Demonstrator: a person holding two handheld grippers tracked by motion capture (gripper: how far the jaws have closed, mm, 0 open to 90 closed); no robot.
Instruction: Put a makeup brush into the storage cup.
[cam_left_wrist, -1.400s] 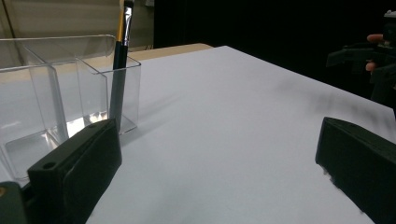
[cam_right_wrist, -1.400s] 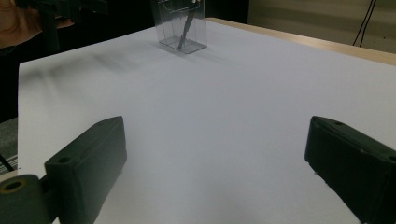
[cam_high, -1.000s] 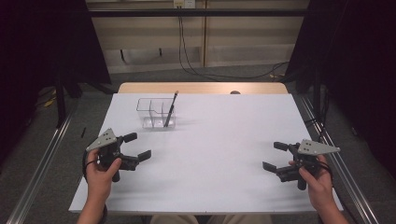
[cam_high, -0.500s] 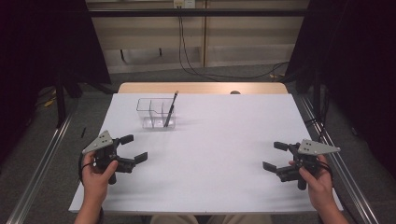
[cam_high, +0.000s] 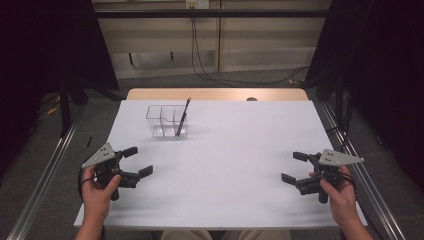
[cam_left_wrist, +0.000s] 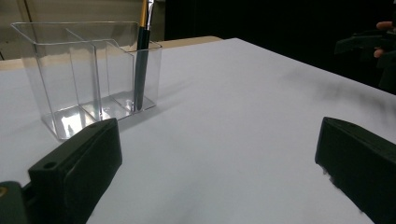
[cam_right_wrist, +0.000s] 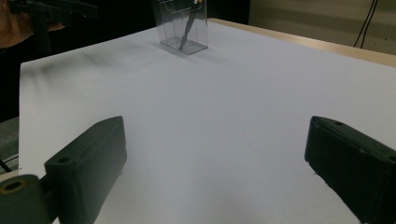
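No readable text, label, brand, number or sign can be made out on anything pictured, in any of the three views.

We see a rectangular table covered by a plain white sheet (cam_high: 225, 165), with a strip of light wood (cam_high: 215, 94) bare along its far edge. A clear plastic compartmented organiser (cam_high: 165, 120) stands directly on the sheet toward the far left.
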